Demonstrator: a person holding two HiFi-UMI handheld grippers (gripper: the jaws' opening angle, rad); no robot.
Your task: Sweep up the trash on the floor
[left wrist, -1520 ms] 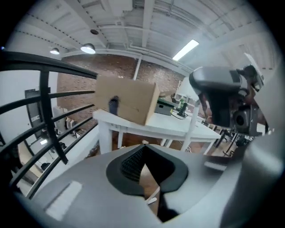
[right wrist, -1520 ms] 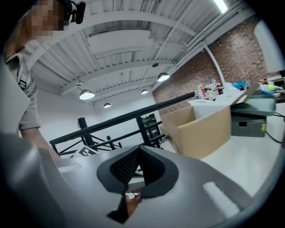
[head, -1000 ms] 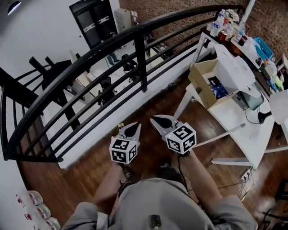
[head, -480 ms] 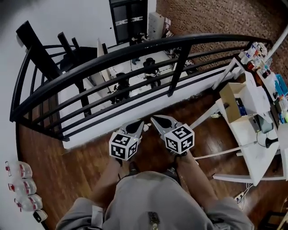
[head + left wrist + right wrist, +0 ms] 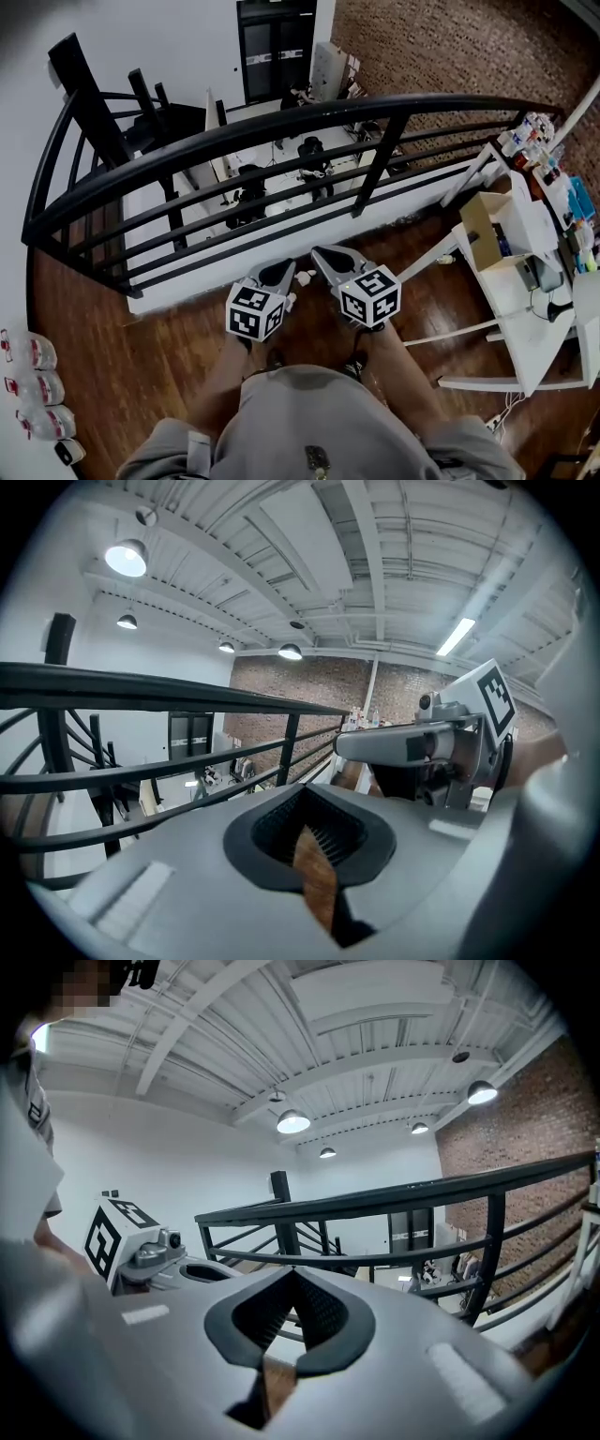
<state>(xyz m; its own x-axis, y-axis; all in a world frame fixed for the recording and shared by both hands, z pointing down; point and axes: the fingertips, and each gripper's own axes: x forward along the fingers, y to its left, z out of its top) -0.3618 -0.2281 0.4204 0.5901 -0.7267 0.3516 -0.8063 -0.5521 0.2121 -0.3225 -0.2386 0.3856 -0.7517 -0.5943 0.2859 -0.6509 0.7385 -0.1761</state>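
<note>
We are at the very start of the job, looking for something to sweep with. We stand on the wooden floor (image 5: 141, 361) of a landing, close to the black railing (image 5: 281, 131), with both grippers held out side by side in front of us. The left gripper (image 5: 279, 272) has its fingers clenched on nothing, and so does the right gripper (image 5: 328, 260). Each gripper view shows the pads pressed together with only the floor behind them. No broom or dustpan shows in any view.

For trash, we see one small pale scrap (image 5: 303, 277) on the floor just past the left gripper, near the white kerb under the railing. A second bit (image 5: 448, 259) lies by the leg of the white table (image 5: 525, 323). Both are too small to identify. The next move, as we judge it, is to keep scanning until a broom turns up. Then we release the fingers and take its handle, most likely with both grippers, before working the scraps away from the kerb.

Against a second ago, our view has swung left. The table and its cardboard box (image 5: 483, 225) have slid towards the right edge. The railing now spans the whole picture, and the plastic bottles (image 5: 33, 394) at the far left show more fully. The grippers keep the same paired pose, clenched throughout.
</note>
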